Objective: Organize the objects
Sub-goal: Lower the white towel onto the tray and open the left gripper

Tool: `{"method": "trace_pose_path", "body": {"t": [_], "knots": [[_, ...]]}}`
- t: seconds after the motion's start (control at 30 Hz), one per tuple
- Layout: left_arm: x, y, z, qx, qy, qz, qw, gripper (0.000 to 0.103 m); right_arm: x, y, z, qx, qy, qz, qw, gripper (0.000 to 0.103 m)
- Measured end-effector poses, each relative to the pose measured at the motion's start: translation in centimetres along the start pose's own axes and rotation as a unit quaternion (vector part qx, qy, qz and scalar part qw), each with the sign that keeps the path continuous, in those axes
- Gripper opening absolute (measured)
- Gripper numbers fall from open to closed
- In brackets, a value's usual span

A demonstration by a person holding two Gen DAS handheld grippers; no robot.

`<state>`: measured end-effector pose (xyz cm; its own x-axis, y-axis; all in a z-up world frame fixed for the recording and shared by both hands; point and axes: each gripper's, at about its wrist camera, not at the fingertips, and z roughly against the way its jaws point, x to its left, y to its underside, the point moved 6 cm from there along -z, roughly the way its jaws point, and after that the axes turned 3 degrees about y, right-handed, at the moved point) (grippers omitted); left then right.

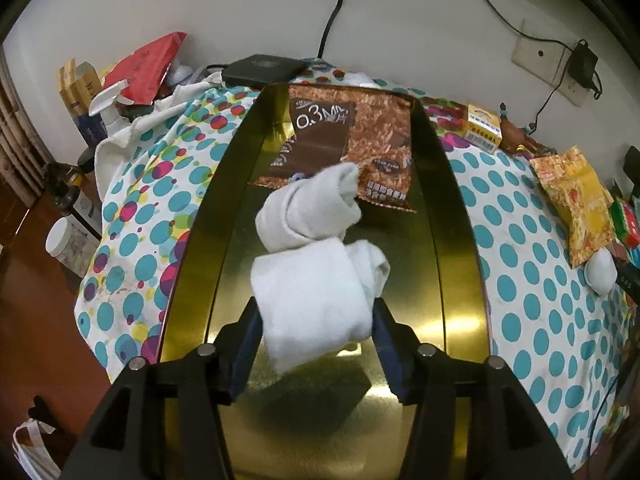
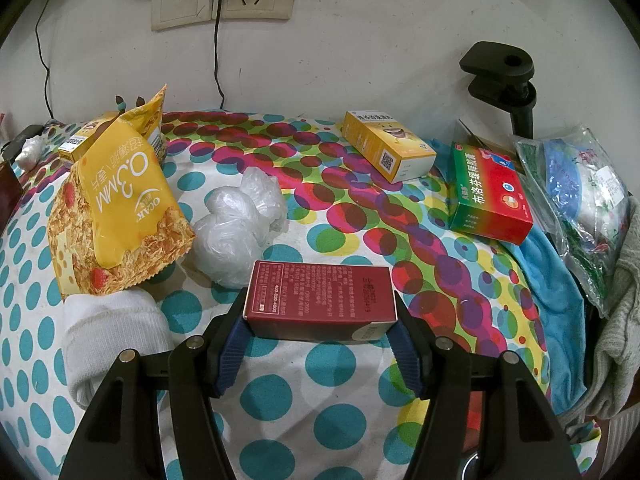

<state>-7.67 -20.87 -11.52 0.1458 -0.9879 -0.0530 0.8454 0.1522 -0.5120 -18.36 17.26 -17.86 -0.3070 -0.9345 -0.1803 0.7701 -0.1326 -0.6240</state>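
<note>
Both hand-held grippers loaded.
Soft rolled sock point(image 1: 316, 304) is pinched mid-roll over gold tin point(image 1: 448, 208); stiff, light maroon box point(image 2: 320, 300) is clamped across its sides.

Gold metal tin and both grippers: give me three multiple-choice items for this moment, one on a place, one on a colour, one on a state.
1. Where does the brown chocolate snack packet lie?
A. on the dotted cloth
B. inside the gold metal tin
C. on the floor

2. What colour is the rectangular box between the right gripper's fingers?
A. dark red
B. green
C. yellow

3. What is the left gripper doing?
A. standing open and empty
B. gripping a spray bottle
C. gripping a rolled white sock over the tin

Answers:
1 B: the brown chocolate snack packet rests at the far end of the gold metal tin.
2 A: the dark red box sits in the right gripper.
3 C: the left gripper clamps the rolled white sock.
</note>
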Motion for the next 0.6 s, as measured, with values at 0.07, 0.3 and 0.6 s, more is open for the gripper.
{"method": "trace_pose_path", "body": {"t": [0.07,0.3,0.6], "knots": [[-0.1,-0.1,0.5,-0.008,-0.006,-0.002,0.9999,0.055,-0.1,0.1,0.0,0.000,0.000,0.000,1.000,0.061],[-0.4,0.2,2.1,-0.019,-0.002,0.004,0.9998,0.056,0.4,0.0,0.0,-0.001,0.001,0.000,1.000,0.061],[-1.5,1.8,3.4,-0.025,0.010,0.011,0.9996,0.056,-0.7,-0.7,2.0,-0.041,0.004,-0.005,0.999,0.060]]}}
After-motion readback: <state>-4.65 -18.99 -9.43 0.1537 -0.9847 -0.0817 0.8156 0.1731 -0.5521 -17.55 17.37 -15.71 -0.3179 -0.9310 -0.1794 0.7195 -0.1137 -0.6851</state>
